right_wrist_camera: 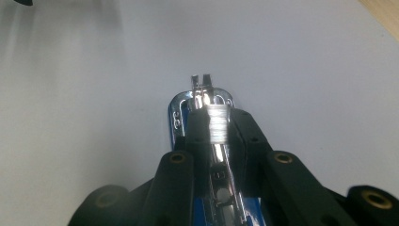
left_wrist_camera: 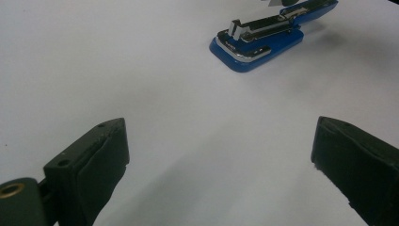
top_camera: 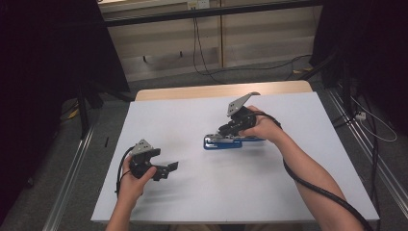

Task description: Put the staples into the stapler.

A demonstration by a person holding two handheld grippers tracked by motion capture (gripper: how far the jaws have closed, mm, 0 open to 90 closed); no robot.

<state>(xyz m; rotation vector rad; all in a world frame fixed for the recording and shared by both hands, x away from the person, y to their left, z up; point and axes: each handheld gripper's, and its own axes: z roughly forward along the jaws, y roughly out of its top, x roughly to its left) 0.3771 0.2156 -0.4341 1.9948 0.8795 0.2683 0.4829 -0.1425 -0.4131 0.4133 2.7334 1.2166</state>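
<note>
A blue stapler [top_camera: 222, 143] lies at the middle of the white table [top_camera: 192, 115]; its blue lid is swung up and the silver magazine is exposed [left_wrist_camera: 256, 44]. My right gripper [top_camera: 226, 131] reaches down onto it from the right. In the right gripper view this gripper [right_wrist_camera: 217, 117] is shut on a shiny ridged staple strip [right_wrist_camera: 217, 129] right over the magazine of the stapler [right_wrist_camera: 176, 117]. My left gripper [top_camera: 168, 169] hovers at the front left, open, well short of the stapler, with nothing between its wide-apart jaws [left_wrist_camera: 221, 155].
The white sheet covers a wooden tabletop whose far edge [top_camera: 221, 90] shows bare. Black stands and metal rails flank the table on both sides. Cables run across the floor behind it [top_camera: 202, 62]. A thick black cable [top_camera: 312, 185] trails along the right forearm.
</note>
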